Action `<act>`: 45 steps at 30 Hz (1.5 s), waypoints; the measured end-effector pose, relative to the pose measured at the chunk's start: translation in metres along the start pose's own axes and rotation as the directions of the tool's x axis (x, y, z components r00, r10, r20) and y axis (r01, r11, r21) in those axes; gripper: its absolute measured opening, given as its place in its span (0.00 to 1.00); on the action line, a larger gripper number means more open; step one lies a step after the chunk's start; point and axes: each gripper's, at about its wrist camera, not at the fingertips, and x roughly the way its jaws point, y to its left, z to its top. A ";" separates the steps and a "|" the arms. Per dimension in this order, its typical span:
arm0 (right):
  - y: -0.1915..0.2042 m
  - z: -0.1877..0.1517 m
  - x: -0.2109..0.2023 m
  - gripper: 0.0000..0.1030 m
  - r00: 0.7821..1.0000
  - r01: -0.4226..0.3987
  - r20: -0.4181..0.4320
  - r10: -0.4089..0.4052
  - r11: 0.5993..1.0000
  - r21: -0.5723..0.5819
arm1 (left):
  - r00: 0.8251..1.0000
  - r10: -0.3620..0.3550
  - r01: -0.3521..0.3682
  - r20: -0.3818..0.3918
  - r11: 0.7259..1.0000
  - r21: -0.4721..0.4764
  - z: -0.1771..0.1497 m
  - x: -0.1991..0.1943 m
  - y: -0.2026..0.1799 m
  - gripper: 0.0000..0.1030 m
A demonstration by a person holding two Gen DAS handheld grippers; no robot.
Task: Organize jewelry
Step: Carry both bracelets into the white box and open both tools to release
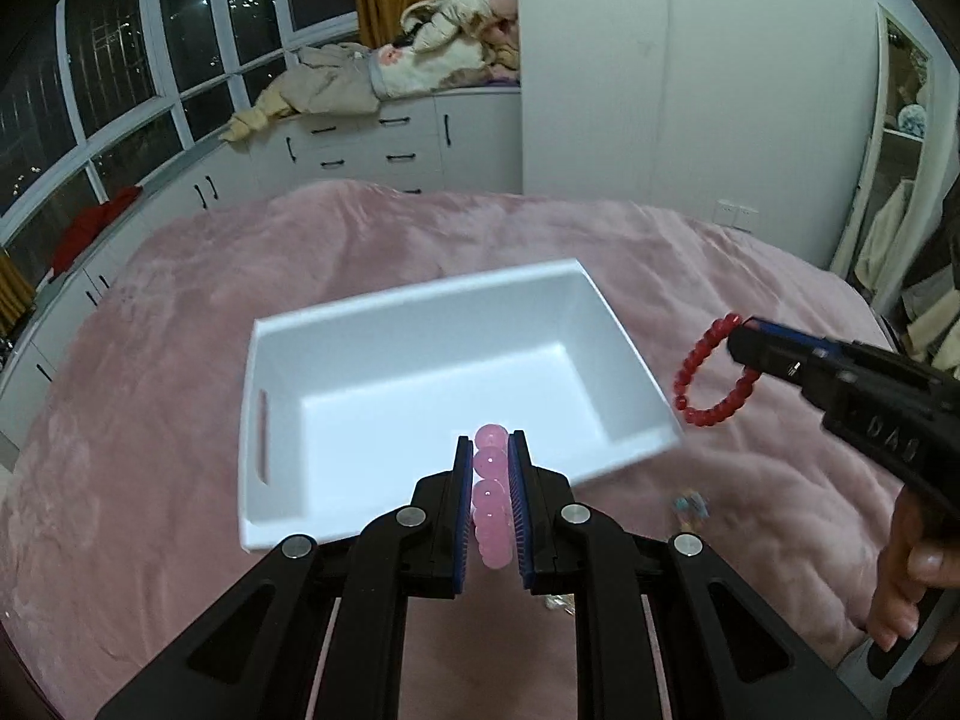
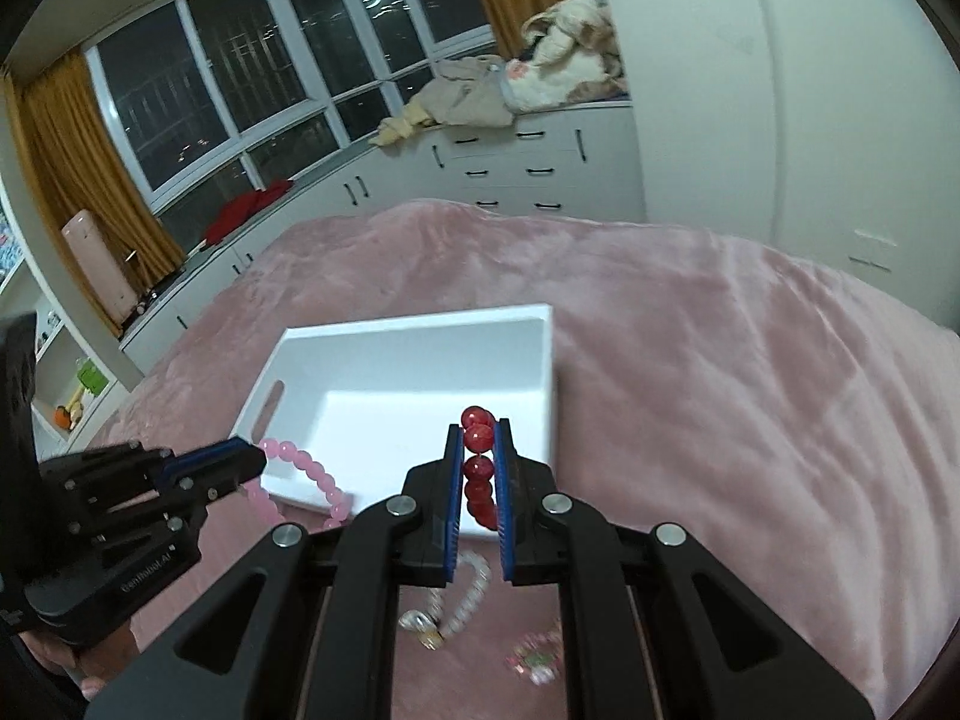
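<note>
Tongs on the left [image 1: 491, 468] pinch a pink bead bracelet [image 1: 491, 510] above the white tray's [image 1: 312, 330] near rim; right tongs [image 2: 478, 456] clamp a red bead bracelet [image 2: 478, 468] just beside it, over the pink bed blanket [image 2: 720, 360].

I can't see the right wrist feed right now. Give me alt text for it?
The right tool is shut on a red bead bracelet above the near edge of an empty white tray on a pink blanket. At left, the left tool holds a pink bead bracelet; a clear bead bracelet lies on the blanket below.
</note>
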 end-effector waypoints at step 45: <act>0.035 0.004 0.128 0.95 0.982 0.045 -0.182 -0.043 0.999 0.010 | 0.983 0.125 -0.144 -0.132 0.978 -0.148 -0.008 0.088 0.097 0.95</act>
